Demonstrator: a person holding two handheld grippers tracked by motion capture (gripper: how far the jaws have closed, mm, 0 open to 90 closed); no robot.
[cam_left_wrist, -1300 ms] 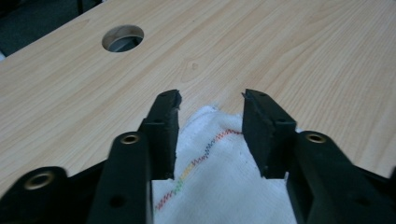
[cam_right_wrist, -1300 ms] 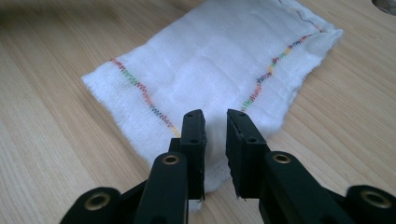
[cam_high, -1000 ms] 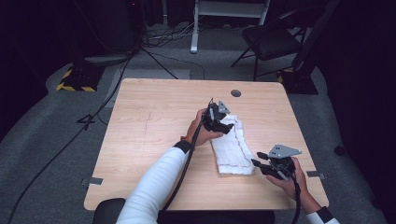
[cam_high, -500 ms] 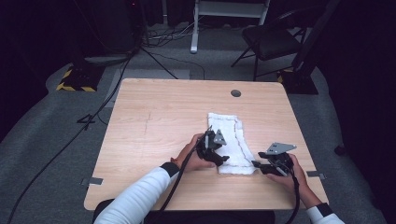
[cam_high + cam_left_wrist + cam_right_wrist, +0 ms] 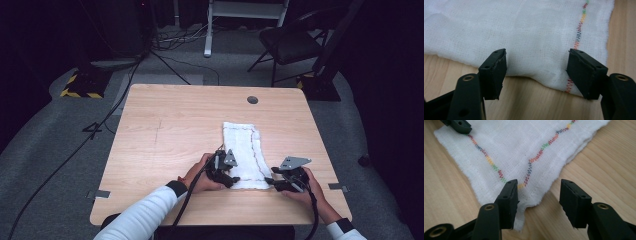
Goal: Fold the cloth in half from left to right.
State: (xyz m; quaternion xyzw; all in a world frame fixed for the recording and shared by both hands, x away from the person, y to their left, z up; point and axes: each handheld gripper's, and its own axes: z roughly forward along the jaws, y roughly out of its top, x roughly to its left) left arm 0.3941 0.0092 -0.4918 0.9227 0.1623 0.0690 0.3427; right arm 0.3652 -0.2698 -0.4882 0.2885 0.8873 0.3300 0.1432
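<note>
A white gauze cloth [image 5: 242, 152] with multicoloured zigzag stitching lies flat on the wooden table [image 5: 165, 130]. My left gripper [image 5: 234, 179] sits low at the cloth's near left corner. In the left gripper view the cloth [image 5: 524, 30] has its edge between the jaws of the gripper [image 5: 536, 67]; they have just been closing, but the pads stand apart from it. My right gripper [image 5: 270, 182] is at the near right corner. In the right gripper view that gripper [image 5: 537, 192] has been opening, and the corner of the cloth [image 5: 524, 145] lies loose between its jaws.
A round dark grommet [image 5: 252, 99] is set in the table's far side. On the floor beyond are a black chair [image 5: 290, 45], a white stand [image 5: 245, 10], cables and a yellow-and-black striped block [image 5: 80, 85]. The table's left half is bare wood.
My left gripper has come from the cloth's far left side down to its near left corner. The cloth now lies flatter and longer. The right hand has stayed put.
</note>
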